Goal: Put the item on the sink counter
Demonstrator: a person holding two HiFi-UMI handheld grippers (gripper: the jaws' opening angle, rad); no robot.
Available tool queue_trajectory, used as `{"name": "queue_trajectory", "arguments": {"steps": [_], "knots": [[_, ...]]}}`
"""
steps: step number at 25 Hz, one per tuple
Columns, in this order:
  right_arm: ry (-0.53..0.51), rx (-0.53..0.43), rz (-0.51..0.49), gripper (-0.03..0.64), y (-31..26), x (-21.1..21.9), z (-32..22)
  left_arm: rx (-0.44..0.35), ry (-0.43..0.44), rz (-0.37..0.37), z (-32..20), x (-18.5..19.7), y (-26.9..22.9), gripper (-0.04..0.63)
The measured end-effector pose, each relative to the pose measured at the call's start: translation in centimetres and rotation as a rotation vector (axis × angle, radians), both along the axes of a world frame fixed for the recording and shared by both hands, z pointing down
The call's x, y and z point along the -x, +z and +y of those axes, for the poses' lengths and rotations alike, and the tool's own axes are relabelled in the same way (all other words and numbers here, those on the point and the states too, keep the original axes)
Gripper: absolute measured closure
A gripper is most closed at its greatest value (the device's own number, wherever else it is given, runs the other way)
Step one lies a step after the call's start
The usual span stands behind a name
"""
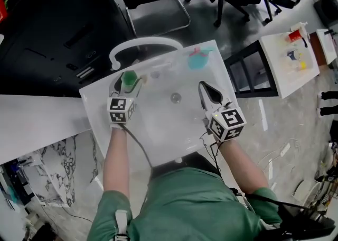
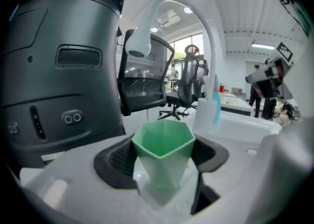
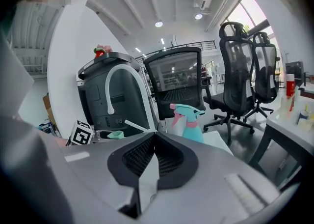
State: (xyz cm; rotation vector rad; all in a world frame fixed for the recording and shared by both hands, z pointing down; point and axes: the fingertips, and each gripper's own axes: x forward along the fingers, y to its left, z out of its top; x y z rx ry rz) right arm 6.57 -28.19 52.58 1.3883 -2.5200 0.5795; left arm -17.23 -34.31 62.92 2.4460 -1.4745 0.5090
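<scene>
While my left gripper [image 1: 125,87] has the green faceted plastic cup [image 2: 164,144] clamped, I read this as the carry/placement step. Its fingers [image 2: 115,161] stand wide apart, pads pressing the cup's sides; the cup is upright, mouth up.

Cup position: back-left of the white sink basin [image 1: 158,129], just beside the base of the white arched faucet [image 1: 142,44], over the rim of the white sink worktop [image 1: 95,105]. I can't tell whether its base is touching the surface or just above it.

Right gripper [image 1: 210,94] hangs over the right side of the basin, fingers [image 3: 137,156] closed together, nothing in them. A teal spray bottle with pink trigger [image 1: 199,59] stands on the back-right rim, well apart from the cup.

Next move, my call: confirm the base sits flat on the rim, not half over the basin edge, then open the fingers and back straight out without clipping the faucet.
</scene>
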Motion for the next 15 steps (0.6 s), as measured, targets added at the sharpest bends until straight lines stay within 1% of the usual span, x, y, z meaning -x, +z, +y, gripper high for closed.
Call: {"name": "queue_trajectory", "arguments": {"steps": [2,3,5,6,8,11,13,15], "knots": [[0.000,0.005,0.003,0.615,0.1,-0.1,0.0,-0.012,-0.014,0.000,-0.2,0.2,0.2,0.282],[-0.002,0.005,0.004,0.615,0.2,-0.2,0.0,-0.015,-0.016,-0.014,-0.2,0.3,0.5,0.282],[-0.004,0.007,0.002,0.615,0.1,-0.3,0.0,0.005,-0.015,-0.055,-0.1,0.4,1.3,0.277],[-0.005,0.008,-0.004,0.615,0.1,-0.3,0.0,0.020,-0.020,-0.062,0.0,0.4,1.7,0.256],[-0.007,0.007,-0.021,0.615,-0.1,-0.2,0.1,0.038,-0.043,-0.041,0.3,0.7,1.7,0.223],[-0.010,0.003,-0.036,0.615,-0.4,0.0,0.2,0.043,-0.049,-0.027,0.8,0.7,1.3,0.204],[-0.010,-0.001,-0.040,0.615,-0.6,0.1,0.2,0.043,-0.045,-0.029,1.2,0.7,1.0,0.199],[-0.011,-0.008,-0.041,0.615,-0.9,0.2,0.2,0.040,-0.059,-0.022,1.7,1.1,0.3,0.199]]}}
